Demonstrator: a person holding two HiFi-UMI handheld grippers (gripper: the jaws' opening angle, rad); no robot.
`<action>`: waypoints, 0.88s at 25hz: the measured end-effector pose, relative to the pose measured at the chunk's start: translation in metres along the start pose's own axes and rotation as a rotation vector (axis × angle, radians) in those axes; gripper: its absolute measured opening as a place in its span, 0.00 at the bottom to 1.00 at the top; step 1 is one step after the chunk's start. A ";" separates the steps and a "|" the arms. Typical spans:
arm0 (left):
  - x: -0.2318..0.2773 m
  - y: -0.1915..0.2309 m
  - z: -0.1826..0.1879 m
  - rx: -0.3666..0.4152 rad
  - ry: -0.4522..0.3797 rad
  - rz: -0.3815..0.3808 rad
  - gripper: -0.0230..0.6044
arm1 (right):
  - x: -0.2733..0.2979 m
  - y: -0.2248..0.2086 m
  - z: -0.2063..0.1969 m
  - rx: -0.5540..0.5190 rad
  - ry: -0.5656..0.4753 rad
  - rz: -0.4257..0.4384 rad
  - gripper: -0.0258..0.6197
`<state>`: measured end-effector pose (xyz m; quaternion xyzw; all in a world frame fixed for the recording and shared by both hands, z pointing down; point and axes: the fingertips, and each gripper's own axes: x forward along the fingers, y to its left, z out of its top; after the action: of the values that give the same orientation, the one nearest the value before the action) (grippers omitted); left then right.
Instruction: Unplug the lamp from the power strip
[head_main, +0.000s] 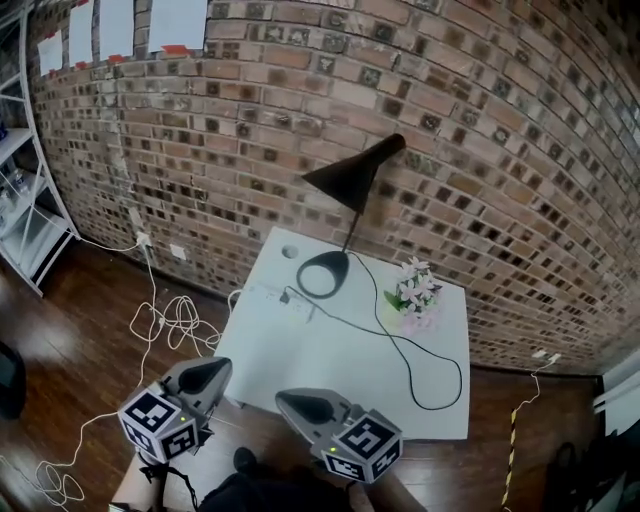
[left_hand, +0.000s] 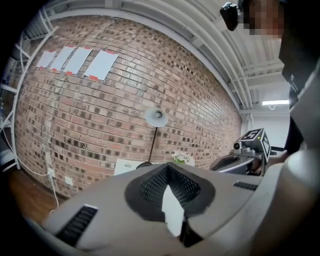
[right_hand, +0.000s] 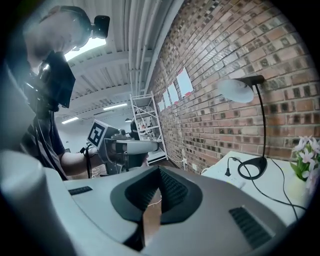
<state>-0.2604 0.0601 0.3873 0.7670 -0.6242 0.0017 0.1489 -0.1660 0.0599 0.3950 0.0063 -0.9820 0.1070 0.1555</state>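
A black lamp (head_main: 350, 180) stands at the back of a white table (head_main: 300, 370), its round base (head_main: 322, 273) by the wall. Its black cable (head_main: 440, 395) loops over the tabletop back to a plug (head_main: 288, 293) at the white power strip (head_main: 280, 300). My left gripper (head_main: 205, 378) and right gripper (head_main: 305, 408) hover side by side before the table's near edge, both shut and holding nothing. The right gripper view shows the lamp (right_hand: 235, 91), the plug (right_hand: 228, 172) and the left gripper (right_hand: 125, 146). From the left gripper view I see the lamp (left_hand: 156, 118) and the right gripper (left_hand: 250, 150).
A vase of pale flowers (head_main: 415, 290) sits right of the lamp base. White cables (head_main: 170, 320) lie tangled on the wooden floor left of the table, below a wall outlet (head_main: 178, 252). White shelving (head_main: 25, 220) stands far left. The brick wall runs behind the table.
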 end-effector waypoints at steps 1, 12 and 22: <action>-0.002 0.004 0.001 0.002 -0.003 -0.005 0.06 | 0.004 0.001 0.001 -0.005 0.003 -0.010 0.03; -0.017 0.039 -0.001 -0.034 -0.032 -0.013 0.06 | 0.031 0.008 0.009 -0.040 0.040 -0.065 0.03; -0.022 0.063 -0.008 -0.043 -0.007 0.036 0.06 | 0.056 -0.003 0.004 -0.062 0.074 -0.044 0.03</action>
<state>-0.3244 0.0715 0.4053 0.7523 -0.6382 -0.0119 0.1631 -0.2209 0.0574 0.4090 0.0191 -0.9780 0.0733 0.1942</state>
